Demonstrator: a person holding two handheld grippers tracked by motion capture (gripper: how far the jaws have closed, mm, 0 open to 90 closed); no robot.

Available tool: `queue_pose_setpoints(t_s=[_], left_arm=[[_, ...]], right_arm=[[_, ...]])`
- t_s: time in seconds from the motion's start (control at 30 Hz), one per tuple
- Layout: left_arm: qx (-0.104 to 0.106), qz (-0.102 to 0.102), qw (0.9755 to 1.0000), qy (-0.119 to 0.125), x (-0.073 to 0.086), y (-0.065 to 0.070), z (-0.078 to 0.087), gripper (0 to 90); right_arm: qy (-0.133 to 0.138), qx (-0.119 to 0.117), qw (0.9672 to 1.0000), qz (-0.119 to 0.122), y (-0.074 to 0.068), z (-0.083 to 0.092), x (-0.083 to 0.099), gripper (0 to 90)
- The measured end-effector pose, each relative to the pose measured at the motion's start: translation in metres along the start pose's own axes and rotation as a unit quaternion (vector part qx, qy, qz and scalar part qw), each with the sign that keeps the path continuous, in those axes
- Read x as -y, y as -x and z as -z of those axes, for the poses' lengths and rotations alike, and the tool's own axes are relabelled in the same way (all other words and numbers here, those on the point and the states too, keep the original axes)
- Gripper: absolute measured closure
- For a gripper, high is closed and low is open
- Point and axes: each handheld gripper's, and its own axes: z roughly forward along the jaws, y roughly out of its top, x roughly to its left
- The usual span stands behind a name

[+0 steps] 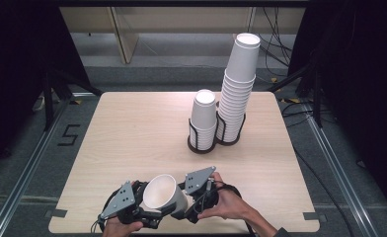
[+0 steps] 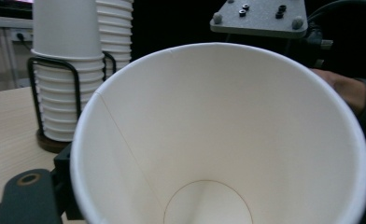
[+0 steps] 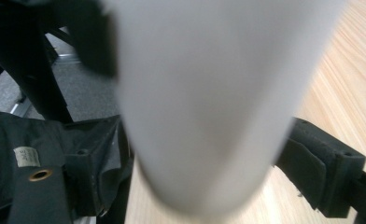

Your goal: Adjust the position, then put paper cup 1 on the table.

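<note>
Left tool (image 1: 154, 210) pinched cup (image 1: 164, 193) rim; right tool (image 1: 190, 200) clamped cup body. Risk: overtight squeeze crushing thin wall.

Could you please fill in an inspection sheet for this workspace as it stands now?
Surface: light wooden table, bare near the front left.
Job's things: loose paper cup held tilted at the front edge, mouth facing away from the person; short cup stack and tall cup stack in black wire holders.
Clutter: nothing seen.
Grippers: left gripper shut on the loose paper cup's wall at the rim; right gripper with jaws either side of the cup body, contact unclear.
Cables: black cables on the floor behind the table.
Surroundings: grey floor, dark curtains.
</note>
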Motion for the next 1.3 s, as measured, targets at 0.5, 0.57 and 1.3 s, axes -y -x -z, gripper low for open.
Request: queue_pose_setpoints(t_s=[0.5,0.57,1.3], left_arm=[[-0.178,-0.023,0.9826,-0.046,-0.002,-0.031,0.012,15.4],[-0.197,-0.018,0.9792,-0.046,-0.001,-0.034,0.013,15.4],[-0.246,-0.005,0.9672,-0.064,-0.009,-0.070,0.004,15.0]], right_arm=[[-0.025,0.137,0.9880,-0.066,0.018,0.054,0.038,23.1],[-0.025,0.149,0.9855,-0.078,0.018,0.059,0.042,23.4],[-0.031,0.222,0.9644,-0.140,0.020,0.094,0.073,22.7]])
